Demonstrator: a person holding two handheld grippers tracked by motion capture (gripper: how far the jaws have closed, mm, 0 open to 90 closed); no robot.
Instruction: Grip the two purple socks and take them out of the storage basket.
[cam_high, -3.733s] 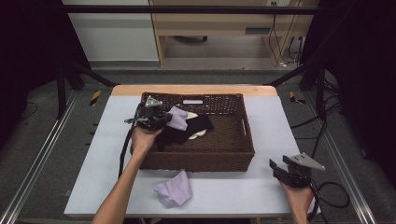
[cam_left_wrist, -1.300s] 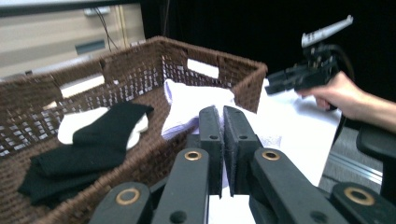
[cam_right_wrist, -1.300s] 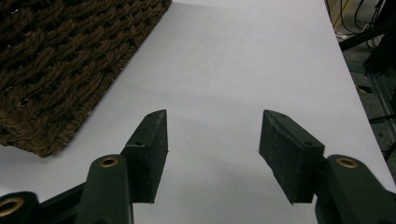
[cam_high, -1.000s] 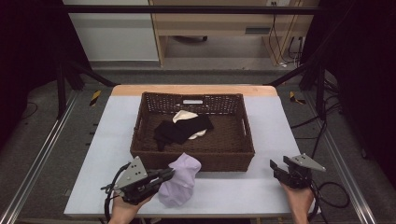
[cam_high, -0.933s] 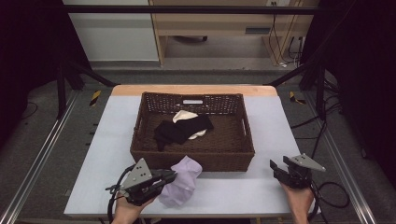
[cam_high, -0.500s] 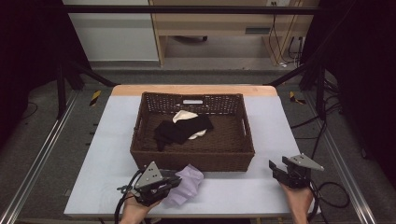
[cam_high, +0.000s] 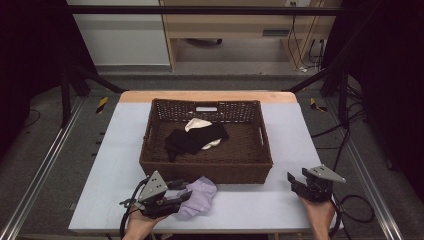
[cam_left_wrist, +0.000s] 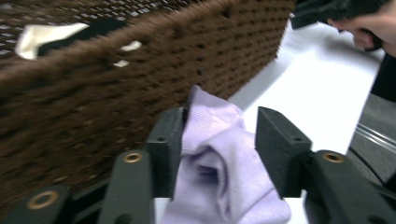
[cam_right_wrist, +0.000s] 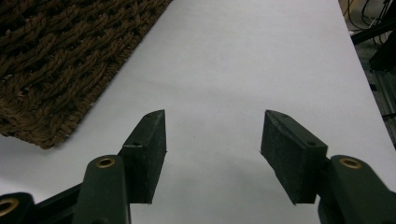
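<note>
Lying on the white table (cam_high: 115, 165) just in front of the wicker basket (cam_high: 206, 170), the lilac cloth (cam_high: 199, 196) sits between the jaws of the left gripper (cam_high: 181, 199) — the left gripper view shows the pads apart with the cloth (cam_left_wrist: 219, 163) bunched in the gap, one pad brushing it, the other clear of it, so nothing is clamped. The cloth touches or nearly touches the basket's front wall (cam_left_wrist: 140, 79); hard to tell which. Right gripper (cam_high: 296, 181) rests at the table's right front corner, jaws spread wide over bare table (cam_right_wrist: 243, 60), holding nothing, with the basket corner (cam_right_wrist: 51, 70) off to one side. Inside the basket lie a black garment (cam_high: 192, 140) and a white piece (cam_high: 197, 125) partly under it. Risks, as a judgement: if the jaws shut now they may catch a single loose fold, and the bundle could unroll or slip free on lifting. The basket wall is very close — a pad could snag the weave or shove the basket back on closing. Lifting toward the basket too low would drag the cloth against the rim. Left gripper view is blurred, so the exact depth of the cloth between the pads is uncertain.
</note>
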